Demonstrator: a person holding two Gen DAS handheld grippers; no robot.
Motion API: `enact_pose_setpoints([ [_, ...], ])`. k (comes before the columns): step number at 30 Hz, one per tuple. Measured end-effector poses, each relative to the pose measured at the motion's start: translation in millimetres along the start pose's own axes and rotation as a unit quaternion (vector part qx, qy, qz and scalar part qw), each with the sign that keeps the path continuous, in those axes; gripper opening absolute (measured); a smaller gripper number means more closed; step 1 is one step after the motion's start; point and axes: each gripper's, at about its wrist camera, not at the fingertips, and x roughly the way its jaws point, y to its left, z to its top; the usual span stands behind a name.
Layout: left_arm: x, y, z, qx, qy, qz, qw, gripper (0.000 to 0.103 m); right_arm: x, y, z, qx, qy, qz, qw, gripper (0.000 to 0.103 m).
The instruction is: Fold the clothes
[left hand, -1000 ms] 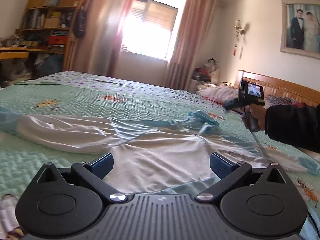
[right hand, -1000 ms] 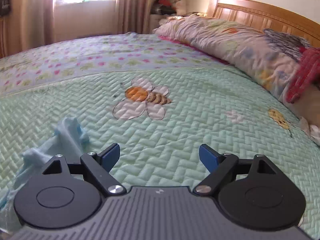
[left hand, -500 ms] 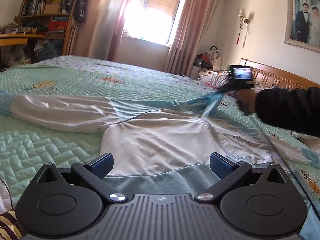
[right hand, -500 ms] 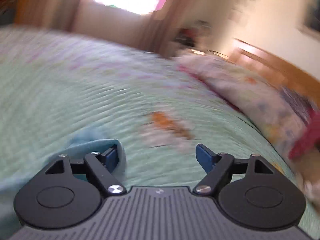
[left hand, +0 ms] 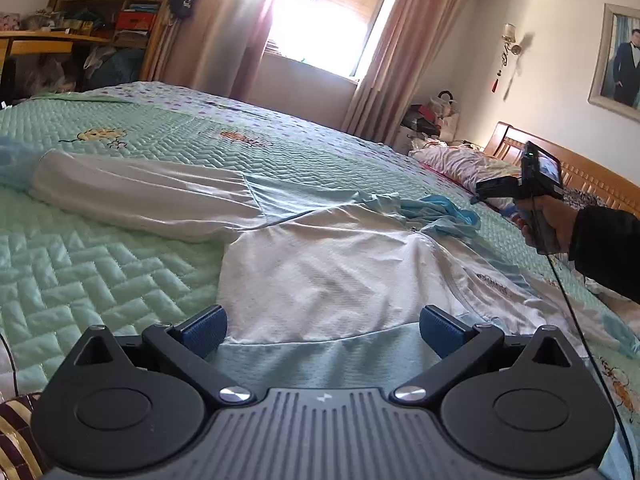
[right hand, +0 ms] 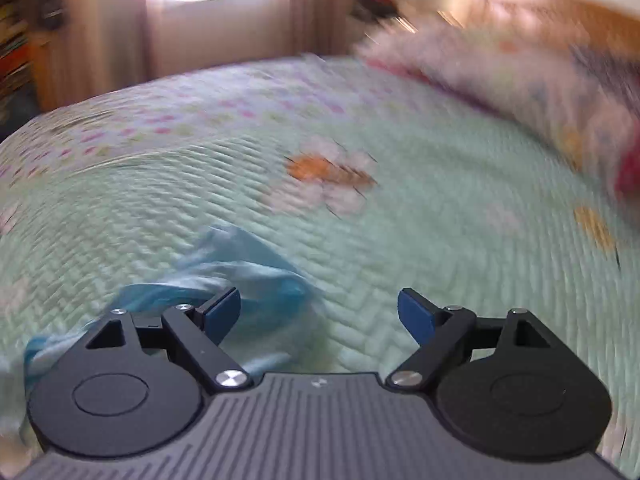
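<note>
A white and light-blue jacket [left hand: 328, 276] lies spread on the green quilted bed [left hand: 100, 276], one sleeve [left hand: 132, 196] stretched to the left and its blue hood [left hand: 436, 212] bunched at the far end. My left gripper [left hand: 322, 330] hovers open over the jacket's light-blue hem. In the left wrist view a hand in a dark sleeve holds my right gripper [left hand: 486, 196] just right of the hood. The right wrist view is blurred: my right gripper [right hand: 320, 312] is open, with the blue hood [right hand: 240, 276] beside its left finger [right hand: 224, 312] and nothing between the two.
Pillows and folded bedding [left hand: 464, 160] lie along the wooden headboard [left hand: 580, 176] at the right. A desk and bookshelf [left hand: 80, 20] stand at the far left, a curtained window [left hand: 320, 32] behind the bed. A cable [left hand: 572, 312] hangs from the right gripper across the jacket.
My right gripper let the hood drop back onto the bed and drew away to the right. The left gripper came lower and closer over the hem.
</note>
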Motion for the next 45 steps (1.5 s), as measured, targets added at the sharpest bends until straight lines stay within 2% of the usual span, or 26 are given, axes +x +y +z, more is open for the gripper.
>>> enact_pose_setpoints([
  [2, 0.1, -0.2, 0.1, 0.000, 0.001, 0.000, 1.0000, 0.102, 6.3, 24.1, 2.4, -0.072, -0.014, 0.001, 0.997, 0.086],
  [4, 0.0, 0.1, 0.1, -0.001, 0.001, 0.000, 1.0000, 0.102, 17.0, 48.0, 1.4, -0.147, -0.021, -0.014, 0.989, 0.086],
  [6, -0.1, 0.6, 0.1, -0.004, 0.002, -0.001, 1.0000, 0.102, 27.0, 72.2, -7.0, -0.236, -0.038, -0.044, 0.970, 0.084],
  [7, 0.1, 0.9, 0.2, -0.005, 0.003, -0.001, 1.0000, 0.102, 32.6, 77.3, -7.1, -0.254, -0.039, -0.055, 0.965, 0.083],
  [9, 0.4, 1.5, 0.5, -0.007, 0.004, -0.001, 1.0000, 0.102, 44.0, 85.8, -6.2, -0.285, -0.038, -0.074, 0.955, 0.068],
  [10, 0.6, 1.7, 0.9, -0.008, 0.005, -0.001, 1.0000, 0.102, 49.6, 90.0, -5.8, -0.300, -0.038, -0.084, 0.950, 0.066],
  [11, 0.9, 1.9, 1.2, -0.009, 0.006, 0.000, 0.9999, 0.102, 52.2, 90.3, -3.8, -0.303, -0.035, -0.083, 0.949, 0.056],
  [12, 1.2, 2.3, 1.2, -0.010, 0.007, 0.000, 0.9999, 0.102, 54.4, 90.1, -1.5, -0.306, -0.032, -0.080, 0.948, 0.031],
  [13, 1.4, 2.8, 1.3, -0.012, 0.008, 0.001, 0.9999, 0.102, 54.4, 91.2, 0.9, -0.308, -0.029, -0.082, 0.947, 0.014],
  [14, 1.3, 3.3, 1.4, -0.013, 0.008, 0.001, 0.9999, 0.102, 52.8, 91.8, 3.0, -0.308, -0.031, -0.087, 0.947, 0.003],
  [18, 1.3, 5.1, 1.2, -0.020, 0.010, 0.003, 0.9997, 0.102, 34.8, 92.4, 23.5, -0.271, -0.068, -0.059, 0.958, 0.003],
  [21, 1.3, 5.4, 1.2, -0.022, 0.010, 0.003, 0.9997, 0.102, 11.8, 96.0, 46.1, -0.241, -0.112, -0.014, 0.964, 0.003],
  [24, 1.4, 5.7, 1.4, -0.022, 0.010, 0.003, 0.9997, 0.102, -10.5, 104.2, 64.3, -0.227, -0.156, 0.017, 0.961, 0.003],
  [29, 2.4, 6.2, 1.3, -0.025, 0.011, 0.003, 0.9996, 0.102, -35.2, 123.7, 93.9, -0.181, -0.214, 0.103, 0.954, 0.003],
  [32, 2.4, 6.8, 1.5, -0.027, 0.011, 0.003, 0.9996, 0.102, -35.1, 144.8, 103.2, -0.180, -0.245, 0.112, 0.946, 0.003],
  [34, 2.2, 7.2, 1.5, -0.028, 0.011, 0.002, 0.9995, 0.102, -26.9, 156.2, 106.4, -0.170, -0.248, 0.105, 0.948, 0.004],
  [37, 2.4, 8.0, 1.3, -0.030, 0.012, 0.002, 0.9995, 0.102, -5.4, 165.9, 106.0, -0.155, -0.221, 0.109, 0.957, 0.006],
  [38, 2.5, 8.3, 1.2, -0.031, 0.012, 0.001, 0.9994, 0.102, 5.7, 171.5, 103.8, -0.165, -0.196, 0.103, 0.961, 0.022],
  [39, 2.7, 8.6, 1.0, -0.032, 0.012, 0.001, 0.9994, 0.102, 17.4, 177.4, 101.4, -0.175, -0.168, 0.096, 0.965, 0.057],
  [40, 2.8, 8.9, 0.9, -0.034, 0.013, 0.000, 0.9994, 0.102, 27.2, 182.1, 97.1, -0.187, -0.127, 0.091, 0.970, 0.070],
  [41, 2.8, 9.0, 0.9, -0.034, 0.013, 0.000, 0.9993, 0.102, 36.8, 186.7, 92.5, -0.198, -0.084, 0.086, 0.973, 0.072],
  [45, 2.4, 9.2, 0.8, -0.036, 0.012, -0.001, 0.9993, 0.102, 21.1, 166.6, 61.4, -0.199, -0.069, 0.097, 0.973, 0.073],
])
